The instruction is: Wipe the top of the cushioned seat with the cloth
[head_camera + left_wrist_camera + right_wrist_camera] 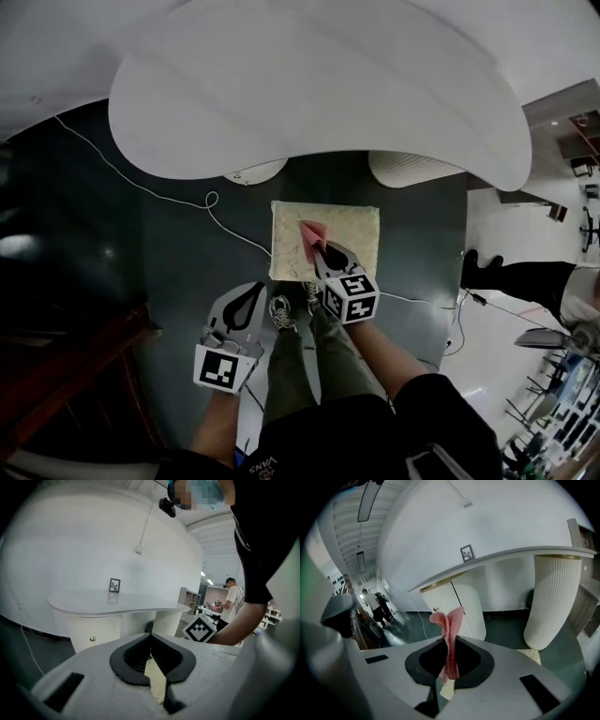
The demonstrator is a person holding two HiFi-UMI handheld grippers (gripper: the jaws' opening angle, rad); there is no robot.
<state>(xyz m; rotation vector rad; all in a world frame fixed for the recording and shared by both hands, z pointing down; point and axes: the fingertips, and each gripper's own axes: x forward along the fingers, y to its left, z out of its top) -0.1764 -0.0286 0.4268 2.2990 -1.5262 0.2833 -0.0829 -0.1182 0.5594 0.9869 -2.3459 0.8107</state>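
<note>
**Head view:** the cream seat point(352, 230) stood on the dark floor point(169, 262) at the middle of the picture, just below the edge of the white table point(319, 84). The right tool point(319, 248) reached onto it from 5 o'clock. The pink cloth point(311, 232) was bunched at its tip, over the left-of-centre part of the seat's top. The left tool point(251, 295) hung off the seat at 7 o'clock, over the floor.

**Left gripper view:** its jaws met at the tips with nothing between them. A sliver of cream seat showed through the slot beneath, and the table spread across 12 o'clock.

**Right gripper view:** the jaws were clamped on the cloth, which stood up from them in a folded ruffle toward 12 o'clock. The tool pointed out under the table, with a ribbed pedestal point(551, 602) at 3 o'clock, rather than down at the cushion. A cream corner of the seat showed at 4 o'clock.

The wiping step seemed to be in hand, since the cloth was over the seat, but no view showed whether it pressed on the top. The next move would likely call for tipping the right tool down so the cloth lay on the cushion. It would then need strokes toward the bare right and far parts, with a firm grip so the small bunch did not slip out
</note>
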